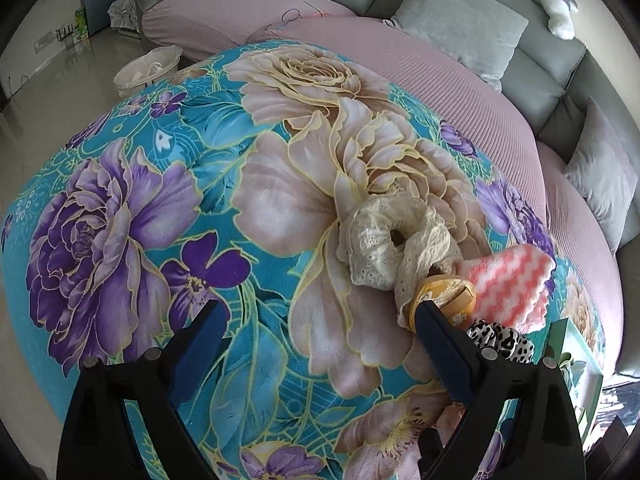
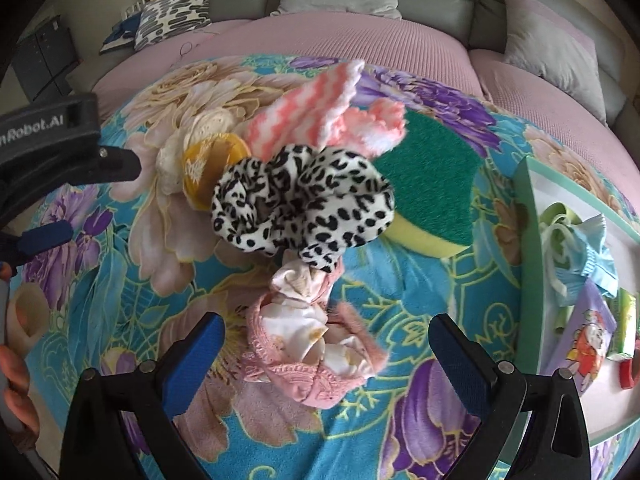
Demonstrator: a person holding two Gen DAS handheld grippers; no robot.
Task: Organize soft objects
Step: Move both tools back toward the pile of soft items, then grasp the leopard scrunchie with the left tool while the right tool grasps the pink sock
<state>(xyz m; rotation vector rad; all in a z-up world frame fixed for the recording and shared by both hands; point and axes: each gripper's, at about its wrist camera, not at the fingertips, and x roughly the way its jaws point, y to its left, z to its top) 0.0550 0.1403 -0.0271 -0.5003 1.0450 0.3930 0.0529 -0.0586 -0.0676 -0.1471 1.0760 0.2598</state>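
Two hand-held grippers over a floral blanket (image 2: 360, 280) spread on a pink-covered sofa (image 2: 320, 36), both with fingers spread apart, nothing clamped. Landmark: leopard-print scrunchie (image 2: 304, 204), middle of the soft pile. Right hand-held gripper (image 2: 326, 338) sits just in front of it, fingers either side of a pink lace-trimmed scrunchie (image 2: 308, 344) that touches the leopard one's near edge; can't tell whether the pads touch the fabric. Behind the leopard scrunchie: pink-and-white striped cloth (image 2: 304, 108), touching it. Right of it, partly under it: green-and-yellow sponge (image 2: 432, 184). Left of it: orange round piece (image 2: 208, 168), touching, with a cream lace scrunchie (image 2: 200, 136) just beyond. Farther right of the leopard scrunchie, well apart: green-rimmed tray (image 2: 524, 208) holding small packets and a light blue item. Left hand-held gripper (image 1: 320, 320) comes in from the left of the pile; in its own view its right finger (image 1: 440, 344) overlaps the orange piece (image 1: 444, 300) and the near edge of the cream lace scrunchie (image 1: 392, 240), left finger over bare blanket (image 1: 160, 220). Same view: leopard scrunchie (image 1: 500, 340) just behind that right finger, striped cloth (image 1: 508, 284) beside it. Grey cushions (image 1: 460, 24) along the sofa back. Person's fingers (image 2: 16, 376) visible at the left edge of the right view, on the left tool's handle.
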